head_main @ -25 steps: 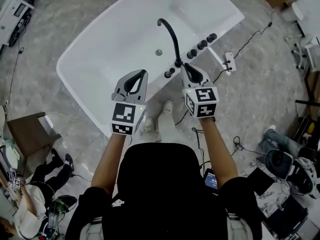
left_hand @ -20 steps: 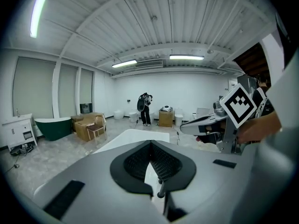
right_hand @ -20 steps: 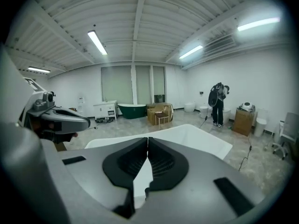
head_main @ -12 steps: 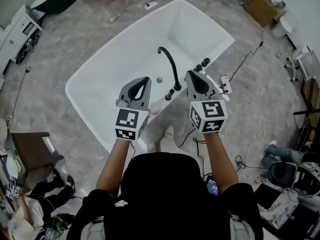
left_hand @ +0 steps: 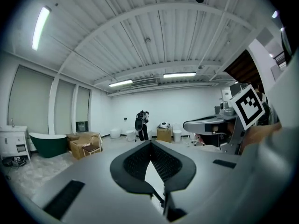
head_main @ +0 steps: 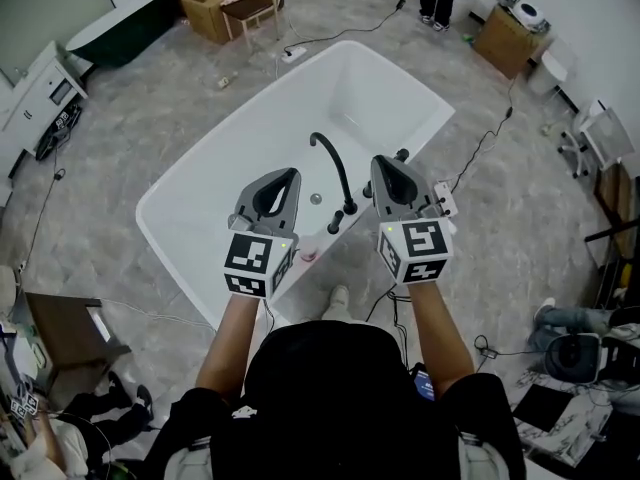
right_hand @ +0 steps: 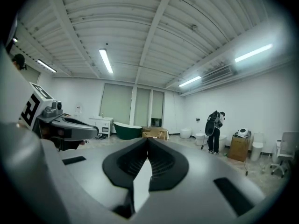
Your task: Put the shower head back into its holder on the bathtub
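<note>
The white bathtub (head_main: 175,230) lies below me in the head view, with its black curved faucet (head_main: 334,172) and black knobs (head_main: 337,221) on the near rim. I cannot make out the shower head or its holder; the right gripper covers that part of the rim. My left gripper (head_main: 283,175) hangs high over the tub's near side, shut and empty. My right gripper (head_main: 383,161) is level with it over the rim by the faucet, also shut with nothing held. The left gripper (left_hand: 150,143) and the right gripper (right_hand: 148,142) each look out level across the room, tips together.
A white power strip (head_main: 444,199) and cables lie on the floor right of the tub. Cardboard boxes and a chair (head_main: 236,1) stand beyond it, a dark green tub (head_main: 118,25) at far left. A person (right_hand: 215,130) stands at the back of the room.
Both grippers have risen well above the tub rim, side by side. The right one has left the rim by the knobs, and the tub now looks smaller and farther below.
</note>
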